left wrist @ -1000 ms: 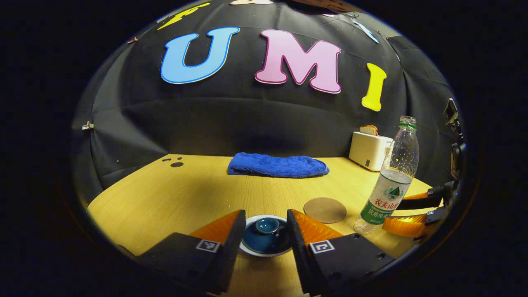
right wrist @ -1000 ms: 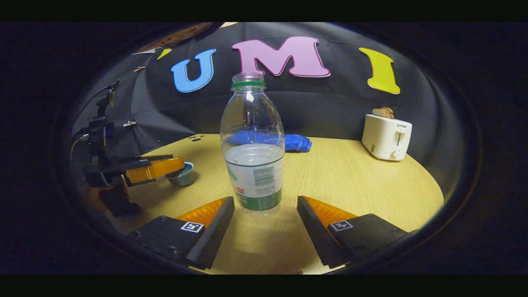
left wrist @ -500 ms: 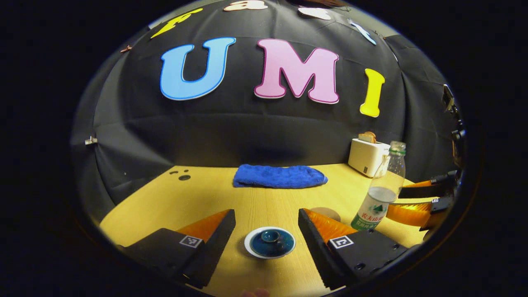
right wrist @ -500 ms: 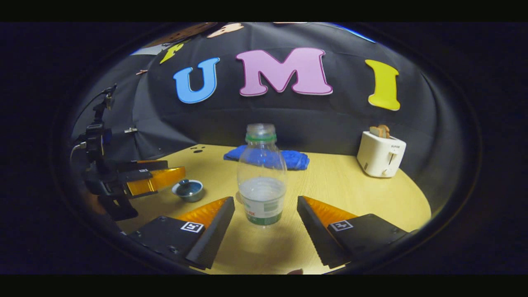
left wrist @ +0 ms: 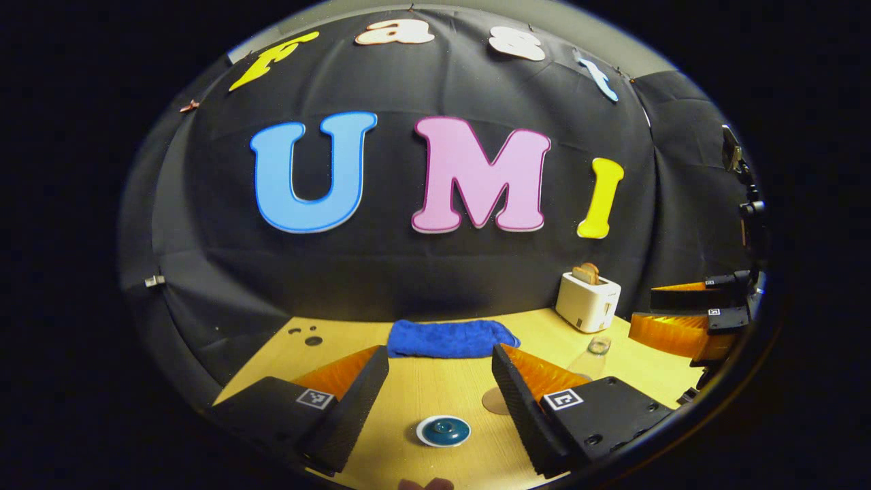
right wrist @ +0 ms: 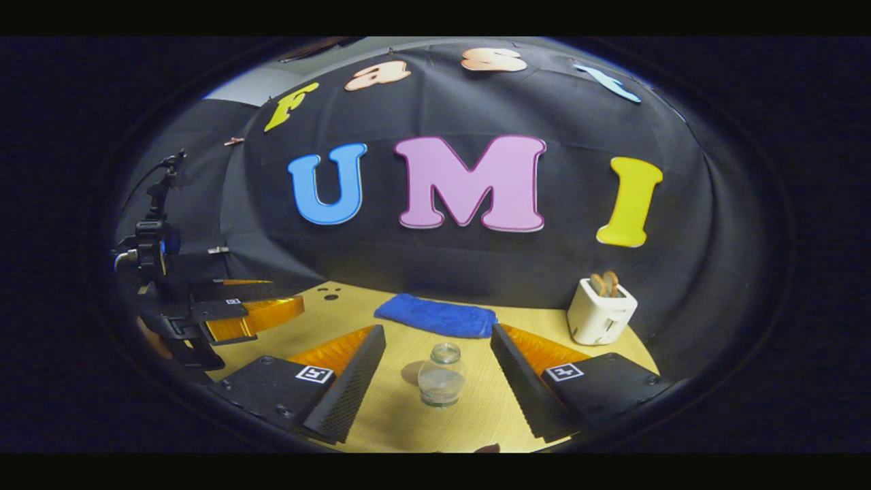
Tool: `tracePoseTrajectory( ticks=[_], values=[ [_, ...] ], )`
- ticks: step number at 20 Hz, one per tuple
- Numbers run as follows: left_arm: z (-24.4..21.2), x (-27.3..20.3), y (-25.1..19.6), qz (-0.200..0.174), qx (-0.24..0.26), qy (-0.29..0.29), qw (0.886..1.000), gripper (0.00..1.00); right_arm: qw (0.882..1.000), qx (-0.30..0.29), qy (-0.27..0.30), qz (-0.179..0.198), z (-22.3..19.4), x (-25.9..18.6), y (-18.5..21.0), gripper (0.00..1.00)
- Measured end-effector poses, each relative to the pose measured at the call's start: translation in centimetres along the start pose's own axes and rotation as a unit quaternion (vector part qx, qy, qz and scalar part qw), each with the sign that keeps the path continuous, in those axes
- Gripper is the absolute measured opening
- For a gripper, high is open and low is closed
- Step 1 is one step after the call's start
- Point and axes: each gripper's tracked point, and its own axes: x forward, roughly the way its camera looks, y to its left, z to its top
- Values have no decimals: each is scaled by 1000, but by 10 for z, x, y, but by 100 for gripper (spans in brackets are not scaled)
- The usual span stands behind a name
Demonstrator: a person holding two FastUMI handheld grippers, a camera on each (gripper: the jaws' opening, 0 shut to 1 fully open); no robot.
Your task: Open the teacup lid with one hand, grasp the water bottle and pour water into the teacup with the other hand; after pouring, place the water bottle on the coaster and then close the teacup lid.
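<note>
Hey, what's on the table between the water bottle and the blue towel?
Nothing. In the right gripper view, bare wood table runs from the water bottle back to the blue towel; the bottle stands between the right gripper's open fingers.

Teacup lid (left wrist: pixel 443 431): dark teal glaze, white rim; between left gripper's (left wrist: pixel 439 381) fingers.
Water bottle (right wrist: pixel 441 375): clear, between right gripper's (right wrist: pixel 437 367) fingers.
Towel (right wrist: pixel 436 316): bright blue, beyond.
Toaster (right wrist: pixel 601 312): white, far right.
Table (right wrist: pixel 537 327): pale wood grain.
</note>
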Motion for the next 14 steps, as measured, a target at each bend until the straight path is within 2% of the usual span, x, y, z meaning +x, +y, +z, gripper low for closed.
tracePoseTrajectory(
  ticks=[2,8,10,12,14],
  values=[
    [13,-6,4,-1,5,-10,1000,96,1000,7,5,8,-1,1,4,97],
    [-9,-9,6,7,-8,11,1000,96,997,-3,80,9,-101,37,-4,97],
    [-18,-8,6,8,-6,16,1000,96,996,-1,91,10,-122,52,-9,97],
    [-26,-5,7,9,-4,21,1000,96,994,-2,105,12,-139,64,-13,97],
    [-32,2,8,9,-4,27,1000,96,995,0,99,14,-137,72,-14,97]
  ],
)
